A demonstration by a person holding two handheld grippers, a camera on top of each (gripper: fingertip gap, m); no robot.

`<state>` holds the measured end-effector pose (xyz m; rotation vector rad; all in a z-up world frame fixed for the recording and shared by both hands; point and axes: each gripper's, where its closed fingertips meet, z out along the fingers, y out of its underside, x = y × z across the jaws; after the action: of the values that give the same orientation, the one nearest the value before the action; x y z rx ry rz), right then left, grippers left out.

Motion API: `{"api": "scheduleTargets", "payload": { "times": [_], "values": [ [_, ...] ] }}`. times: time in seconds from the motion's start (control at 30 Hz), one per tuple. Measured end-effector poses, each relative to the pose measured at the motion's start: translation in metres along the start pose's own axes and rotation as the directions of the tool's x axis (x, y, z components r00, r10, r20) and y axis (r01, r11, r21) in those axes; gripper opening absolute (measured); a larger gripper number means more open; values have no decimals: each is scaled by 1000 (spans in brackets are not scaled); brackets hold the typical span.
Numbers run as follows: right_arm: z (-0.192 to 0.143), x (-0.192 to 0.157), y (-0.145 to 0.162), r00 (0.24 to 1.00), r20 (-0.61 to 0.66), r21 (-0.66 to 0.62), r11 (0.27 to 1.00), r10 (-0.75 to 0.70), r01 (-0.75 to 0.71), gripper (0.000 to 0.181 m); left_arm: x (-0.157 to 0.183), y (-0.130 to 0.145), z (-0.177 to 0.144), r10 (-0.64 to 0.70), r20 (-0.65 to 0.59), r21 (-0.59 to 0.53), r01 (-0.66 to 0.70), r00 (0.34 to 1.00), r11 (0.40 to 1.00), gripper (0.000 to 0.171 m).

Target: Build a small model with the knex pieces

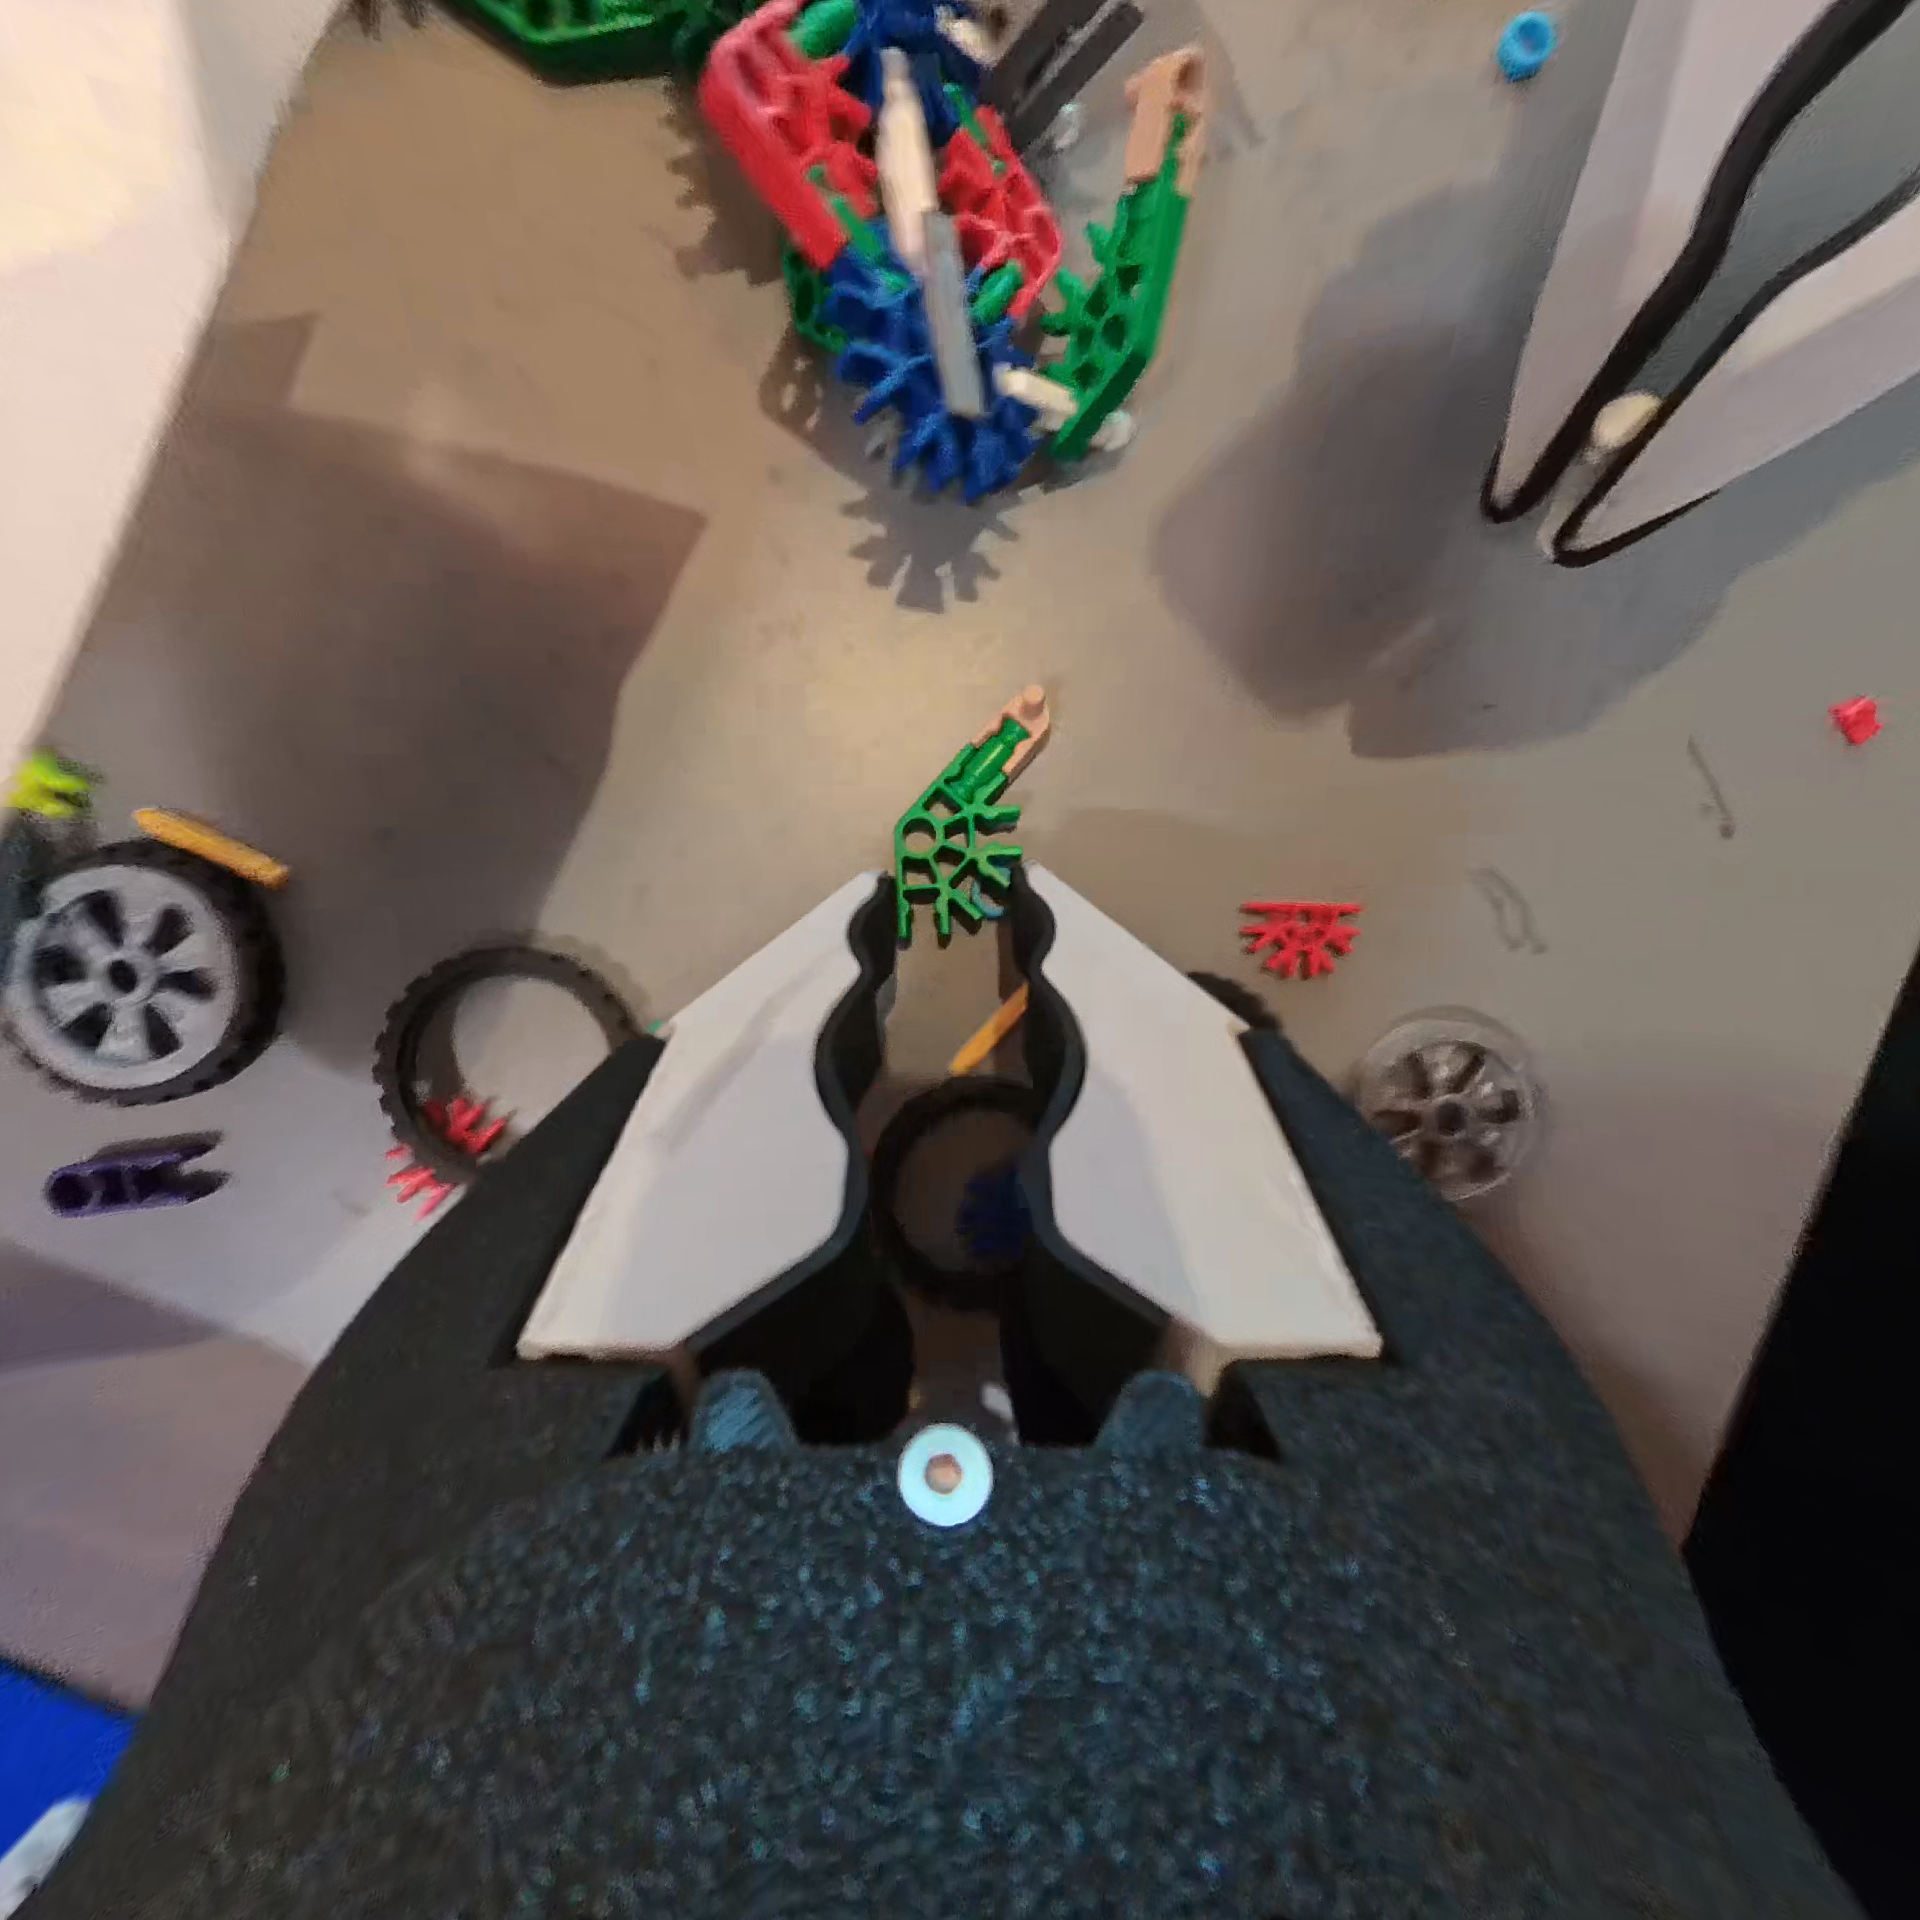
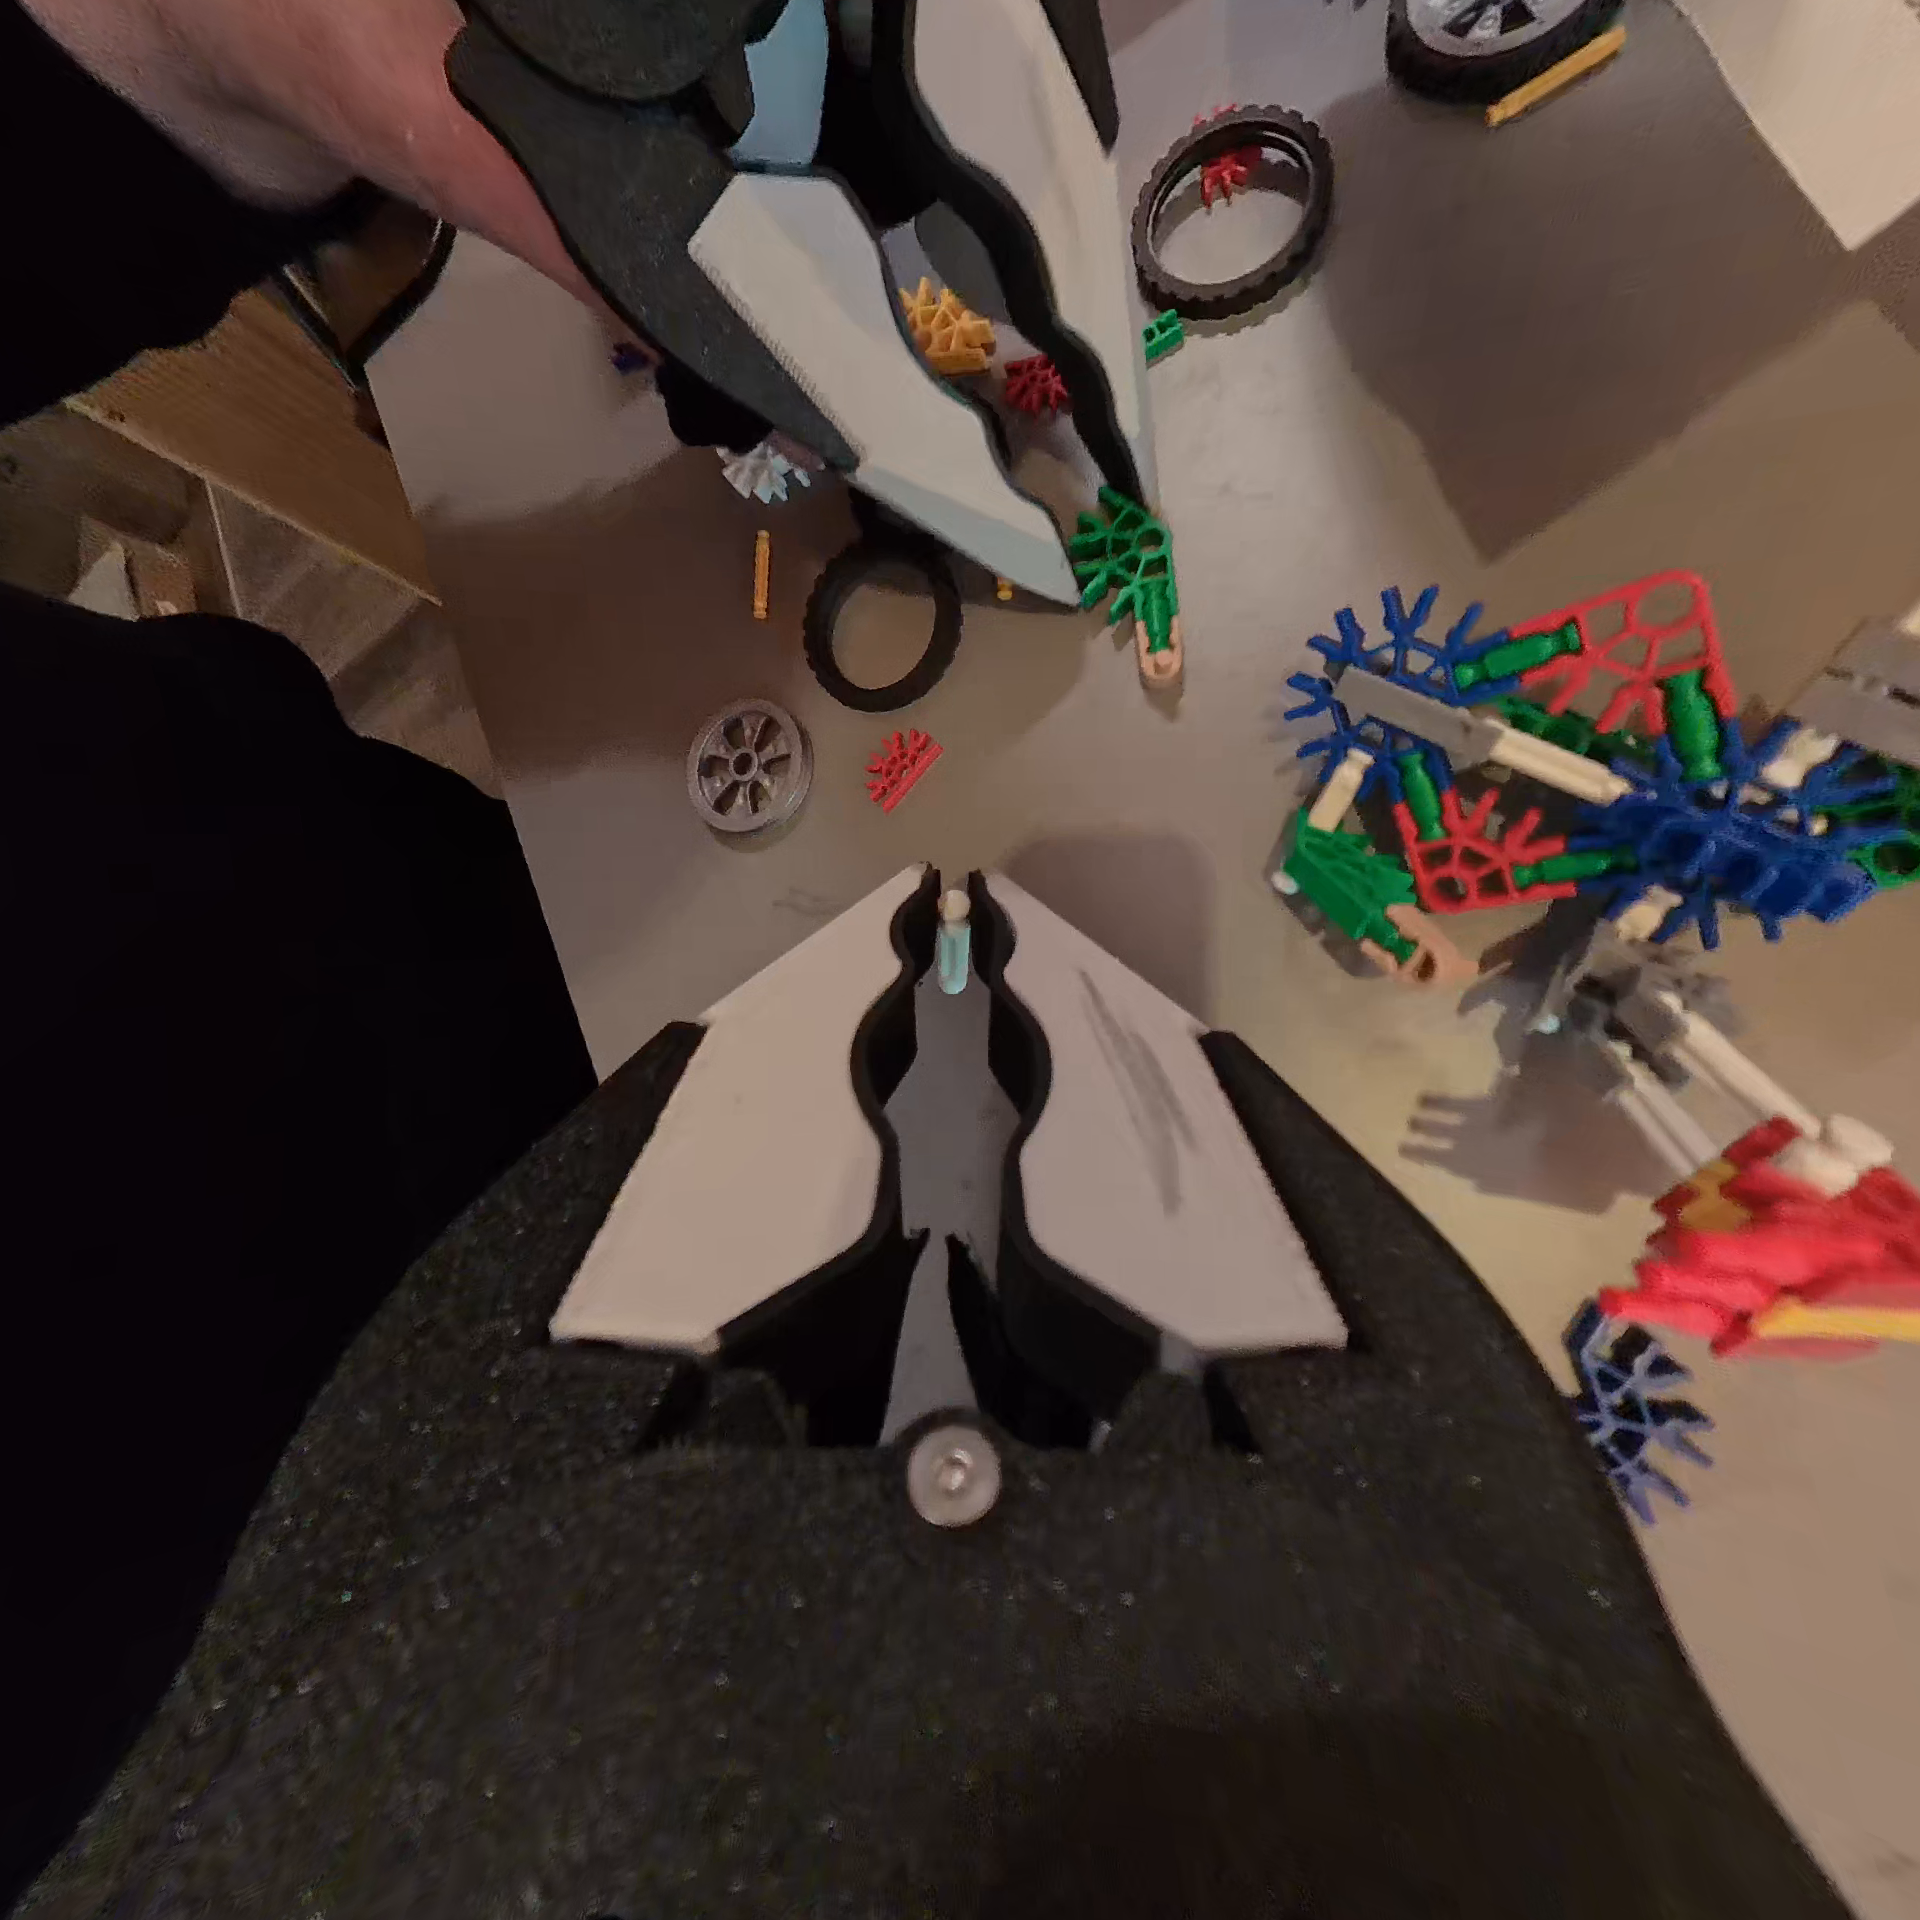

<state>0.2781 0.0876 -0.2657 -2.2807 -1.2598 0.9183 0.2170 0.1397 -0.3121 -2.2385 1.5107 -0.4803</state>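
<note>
Gripping a green connector piece [image 1: 951, 862] at its fingertips, the left gripper [image 1: 951, 899] is closed narrowly on it above the grey table [image 1: 520, 623]; a short tan clip [image 1: 1023, 722] is plugged onto the far end of the green piece and points away from the fingers. The right gripper [image 2: 951, 883] is closed on a small pale blue rod [image 2: 953, 940], pinched upright between its tips with a white end poking out. In the right wrist view the left gripper and its green piece hang above a black tyre ring [image 2: 883, 629], with a grey wheel hub [image 2: 748, 767] and a flat red connector [image 2: 902, 767] lying nearby on the table. A built model of blue, red and green pieces [image 2: 1621, 790] lies well to the right of both grippers. In the left wrist view a full grey wheel with a tyre [image 1: 130, 971] rests at the left edge, beside another empty tyre ring [image 1: 499, 1049].
</note>
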Motion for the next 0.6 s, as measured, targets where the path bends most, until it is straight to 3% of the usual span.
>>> {"api": "scheduleTargets", "payload": {
  "times": [0.13, 0.3, 0.4, 0.47, 0.5, 0.6],
  "values": [
    [-9, 2, 9, 999, -32, 42, 998, 44, -43, 5, 23, -14, 9, -56, -2, 2, 56, 998, 998, 20],
    [-18, 7, 22, 991, -67, 107, 989, 114, -106, 5, 81, -32, 17, -72, -172, 37, 80, 983, 996, 30],
    [-24, 9, 31, 984, -75, 146, 978, 159, -147, 5, 82, -29, 13, -6, -147, 35, 11, 989, 999, 33],
    [-26, 9, 38, 982, -82, 150, 976, 173, -159, 5, 77, -28, 11, 46, -130, 42, -41, 990, 998, 25],
    [-26, 9, 41, 981, -94, 145, 977, 171, -157, 5, 68, -22, 14, 37, -96, 1, -37, 995, 999, 25],
    [-24, 12, 48, 979, -133, 126, 983, 152, -135, 5, 82, -27, 16, 43, -166, 9, -42, 985, 999, 25]
  ]
}}
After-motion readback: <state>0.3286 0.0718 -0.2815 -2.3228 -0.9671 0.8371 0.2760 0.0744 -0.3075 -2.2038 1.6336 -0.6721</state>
